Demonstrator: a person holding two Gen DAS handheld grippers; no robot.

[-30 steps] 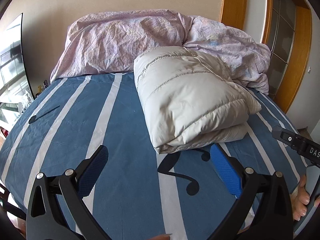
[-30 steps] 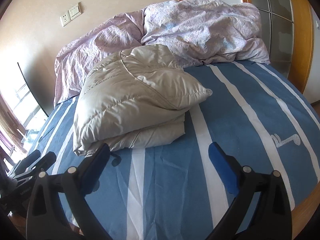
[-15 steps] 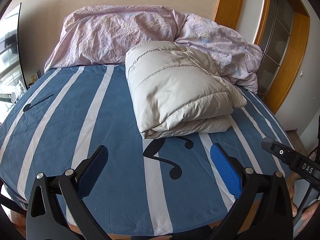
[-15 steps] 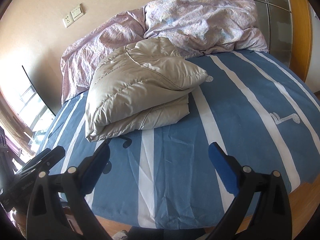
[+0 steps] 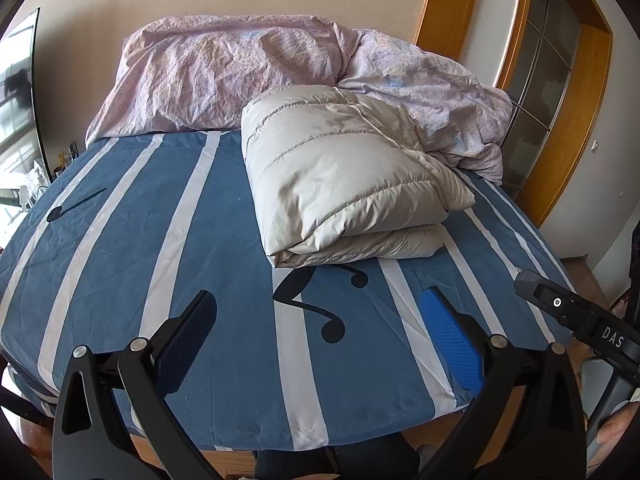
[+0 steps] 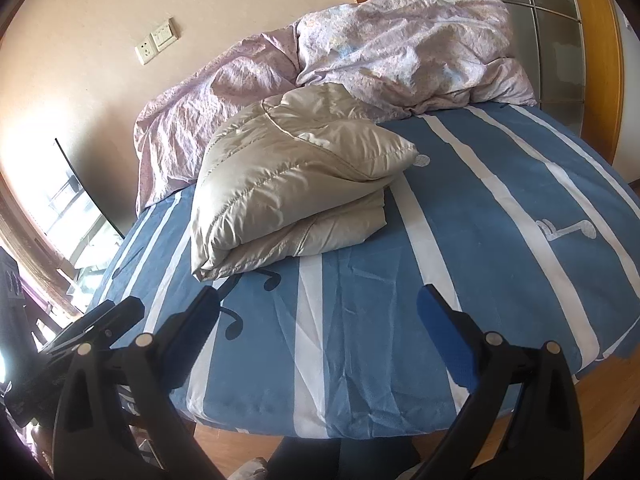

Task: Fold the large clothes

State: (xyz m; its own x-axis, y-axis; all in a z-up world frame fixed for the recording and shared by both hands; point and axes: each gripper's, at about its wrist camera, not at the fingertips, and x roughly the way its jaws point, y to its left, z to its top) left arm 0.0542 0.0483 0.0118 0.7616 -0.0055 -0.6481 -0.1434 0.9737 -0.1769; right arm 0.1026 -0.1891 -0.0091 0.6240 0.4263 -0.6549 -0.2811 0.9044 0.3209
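A bed (image 5: 224, 364) in a blue sheet with white stripes fills the room, a rumpled pink duvet (image 5: 240, 72) heaped at its head end against the wall. The puffy beige down jacket (image 5: 340, 176) lies folded into a thick bundle toward the head of the bed, right of centre and touching the duvet, while the left tongs (image 5: 316, 340) and right tongs (image 6: 320, 332) hang spread apart and empty over the foot edge, well clear of it. The padding looks springy and slick, so I'd worry the top layer could puff up and slide off, undoing the fold.
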